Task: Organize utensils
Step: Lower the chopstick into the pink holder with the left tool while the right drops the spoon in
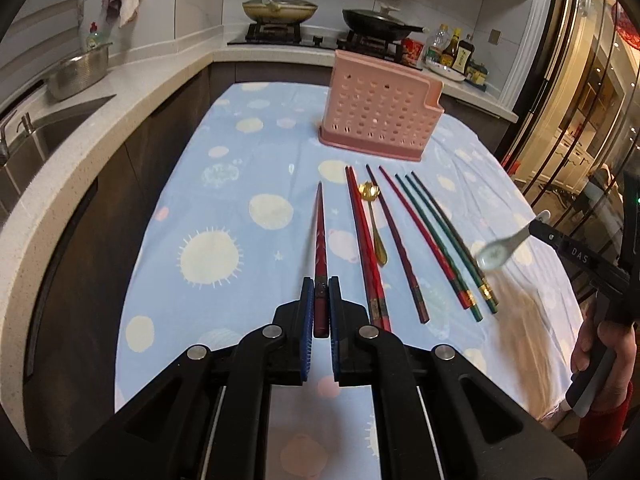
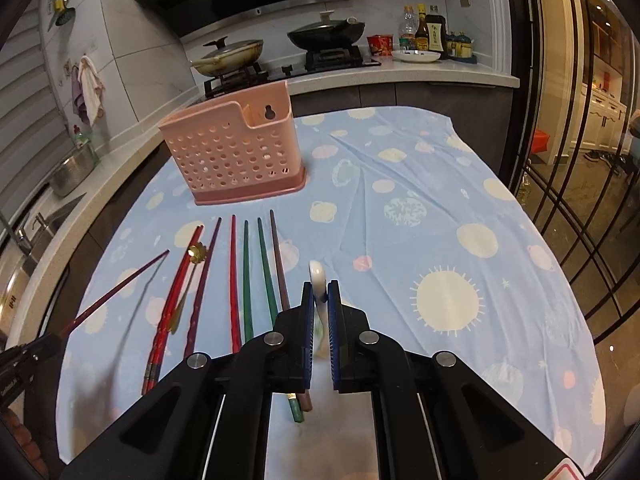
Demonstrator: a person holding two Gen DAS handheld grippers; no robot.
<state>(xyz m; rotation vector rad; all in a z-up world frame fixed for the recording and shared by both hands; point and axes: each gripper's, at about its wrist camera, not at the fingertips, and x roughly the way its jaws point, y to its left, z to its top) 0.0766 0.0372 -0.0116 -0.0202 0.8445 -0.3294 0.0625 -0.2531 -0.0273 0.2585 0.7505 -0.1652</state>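
My left gripper (image 1: 320,286) is shut on a dark red chopstick (image 1: 320,236) and holds it above the table, tip pointing away toward the holder. The same chopstick (image 2: 120,286) shows raised at the left of the right wrist view. My right gripper (image 2: 320,290) is shut on a white ceramic spoon (image 2: 318,280), held above the cloth; the spoon (image 1: 500,252) also shows at the right of the left wrist view. A pink perforated utensil holder (image 1: 380,112) (image 2: 236,152) stands at the far side. Several red, green and brown chopsticks (image 1: 420,240) (image 2: 248,280) and a gold spoon (image 1: 374,220) (image 2: 192,276) lie in a row.
The table wears a light blue cloth with pale spots (image 1: 224,220) (image 2: 440,220). A counter with sink (image 1: 36,136) runs along the left. A stove with two pans (image 1: 280,10) and sauce bottles (image 1: 456,50) lies behind. Glass doors (image 2: 580,160) are at the right.
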